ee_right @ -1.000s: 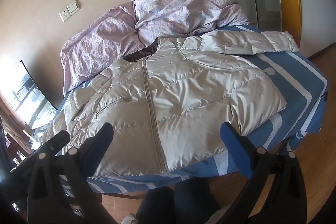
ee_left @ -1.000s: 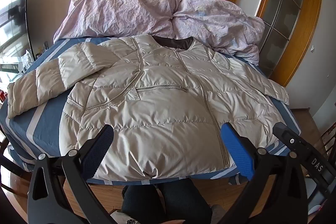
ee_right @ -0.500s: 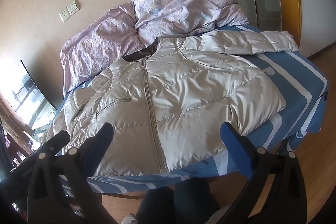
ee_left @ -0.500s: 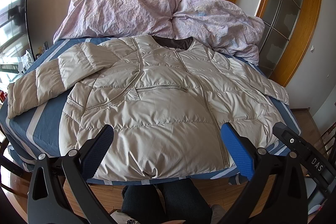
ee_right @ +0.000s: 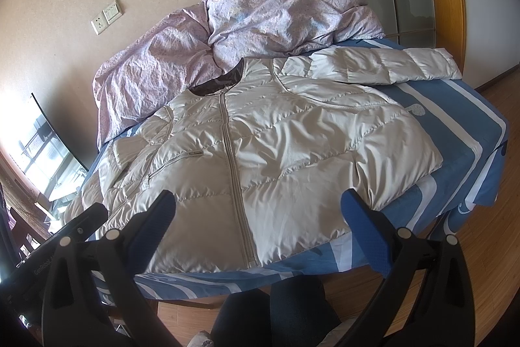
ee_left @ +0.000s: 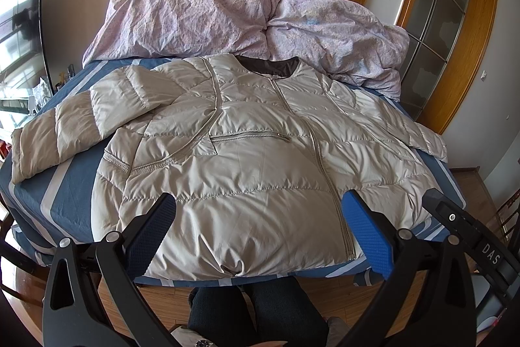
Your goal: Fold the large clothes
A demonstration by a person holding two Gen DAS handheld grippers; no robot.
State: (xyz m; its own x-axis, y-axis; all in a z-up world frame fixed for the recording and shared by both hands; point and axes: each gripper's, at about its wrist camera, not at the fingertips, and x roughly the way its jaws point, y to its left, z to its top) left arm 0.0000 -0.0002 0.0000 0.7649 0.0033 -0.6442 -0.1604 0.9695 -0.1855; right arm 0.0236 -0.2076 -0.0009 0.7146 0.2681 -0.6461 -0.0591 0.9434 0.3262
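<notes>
The jacket (ee_left: 260, 171) lies flat and front-up on the bed (ee_left: 68, 194), zipped, its collar toward the quilt (ee_left: 247, 18) bunched against the wall and its hem at the bed edge nearest the person. Both sleeves are spread out to the sides: 1 sleeve (ee_left: 74, 122) reaches past the jacket body toward the window side of the bed, the other sleeve (ee_right: 383, 65) stretches from the shoulder toward the door side. No part is folded over yet, so by my judgement the task stands at its start: the laying-out is done, and the sleeve folds and body folds are all left.

The left gripper (ee_left: 260, 233) hovers above the hem with its 2 fingers spread wide and nothing between them. The right gripper (ee_right: 260, 226) likewise hangs over the hem, fingers wide apart and empty.

The near edge of the hem drops behind the gripper fingers in both views, so how far it overhangs the bed cannot be told. The back of the jacket is hidden. Below the hem only the person's dark trouser legs (ee_left: 256, 308) show, cut off by the frame, and the hands on the grippers are out of view.
</notes>
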